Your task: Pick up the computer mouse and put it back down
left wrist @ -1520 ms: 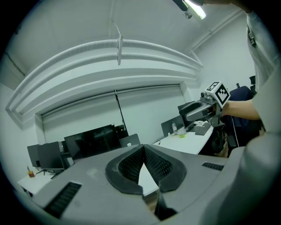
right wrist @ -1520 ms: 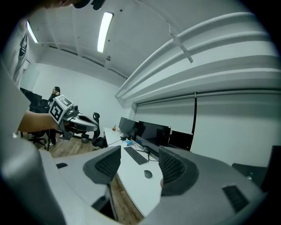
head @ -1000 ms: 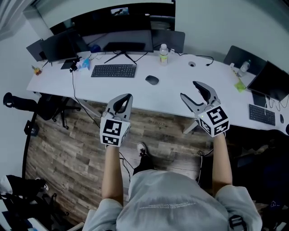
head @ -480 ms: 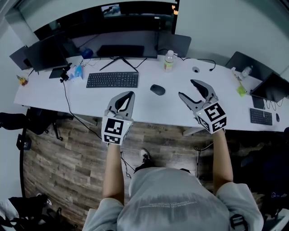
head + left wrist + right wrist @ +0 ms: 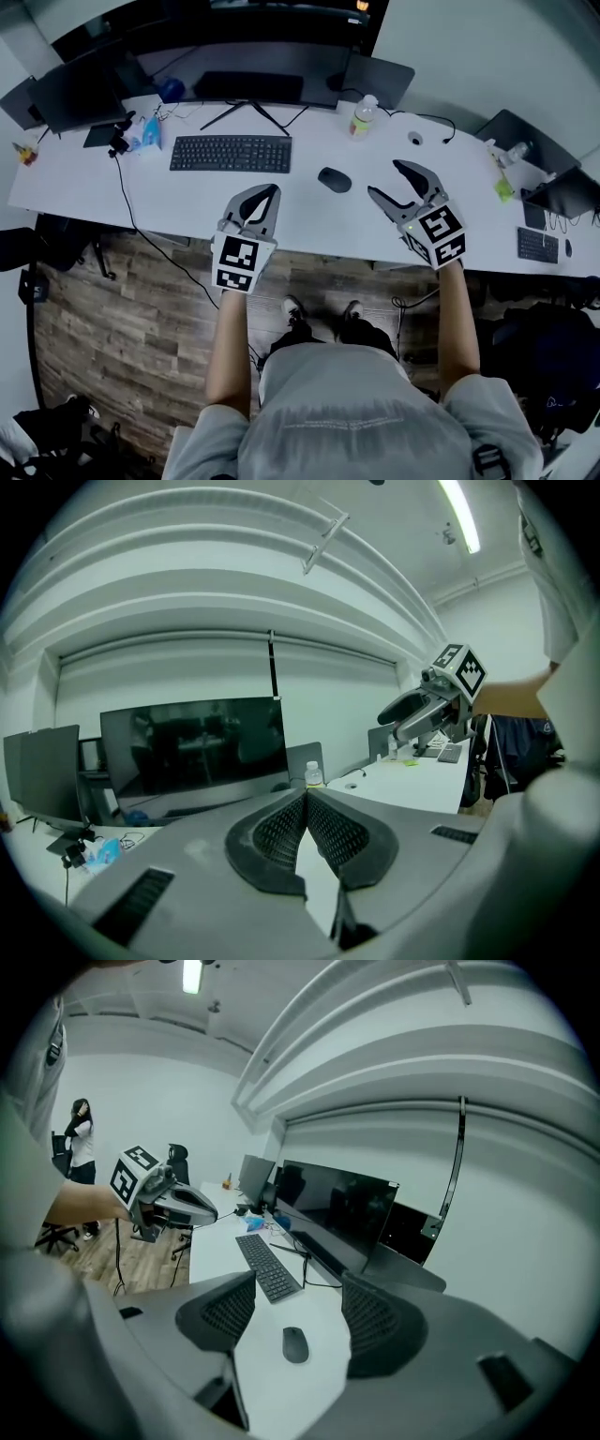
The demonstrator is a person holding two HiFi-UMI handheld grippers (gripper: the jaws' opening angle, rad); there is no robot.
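right hand-held gripper (image 5: 385,180) hovering, jaws apart, facing mouse (image 5: 335,179)

A long white surface (image 5: 89,180) runs along a pale wall (image 5: 469,56). The floor (image 5: 112,319) below it is grey-brown wood planking. A dark chair (image 5: 52,246) stands partly under the surface's left end. A strip light (image 5: 459,516) glows on the white ceiling (image 5: 234,536).
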